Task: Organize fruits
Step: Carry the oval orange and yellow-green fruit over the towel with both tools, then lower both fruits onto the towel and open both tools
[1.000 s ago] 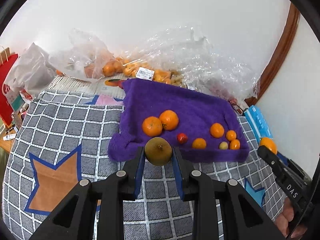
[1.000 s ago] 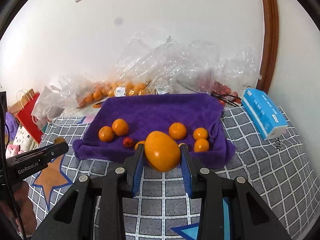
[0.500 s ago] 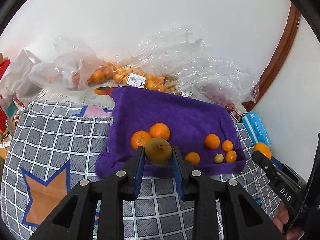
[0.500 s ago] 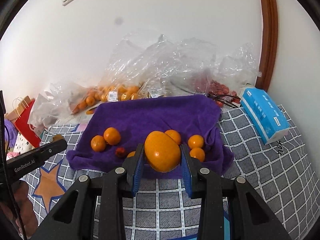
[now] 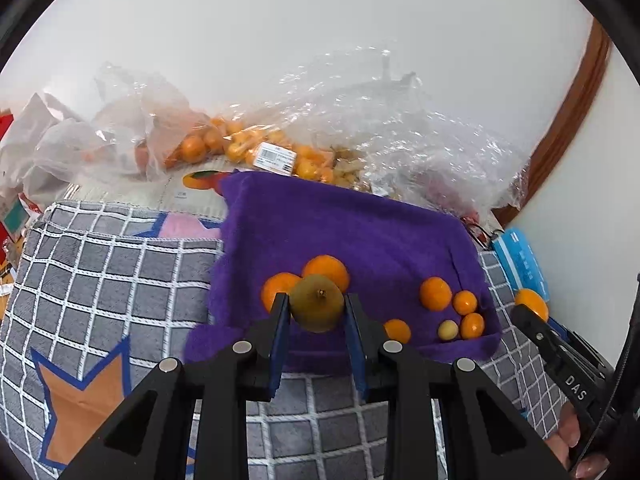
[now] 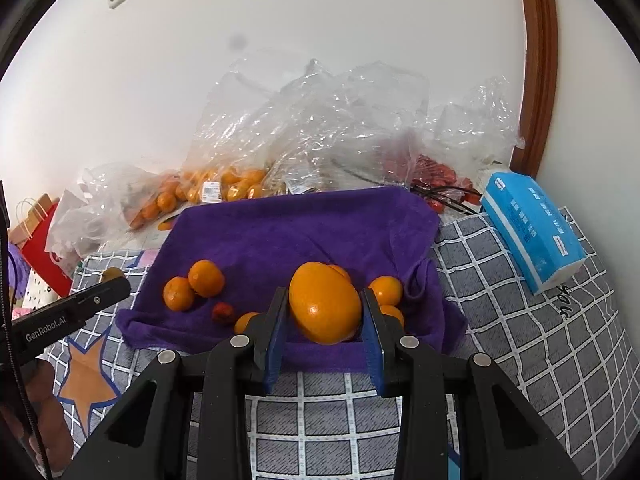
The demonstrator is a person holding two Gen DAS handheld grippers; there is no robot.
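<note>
The left gripper [image 5: 317, 314] clamps a brownish-green fruit [image 5: 316, 302] above the near edge of the purple towel [image 5: 340, 224]. The right gripper [image 6: 325, 322] clamps a large orange [image 6: 325, 307] above the towel's near right part, beside small oranges [image 6: 386, 290].

I note the purple towel [image 6: 304, 232] is a matt, fuzzy terry cloth, creased at its right edge. The checked grey mat [image 6: 532, 344] under it looks like a soft, short-pile fabric with a printed pattern. The bags [image 6: 328, 128] behind are thin, clear, crinkled plastic film, highly glossy. The large orange [image 6: 325, 307] has a shiny, finely dimpled peel; the brown fruit [image 5: 317, 307] has a dull, faintly rough skin. My left gripper [image 5: 316, 336] and right gripper [image 6: 325, 334] are matt black moulded plastic with 4 bright metal pins each and blue rubbery pads. The tissue pack [image 6: 532, 232] is glossy blue film. The door frame [image 6: 538, 64] is varnished wood.
</note>
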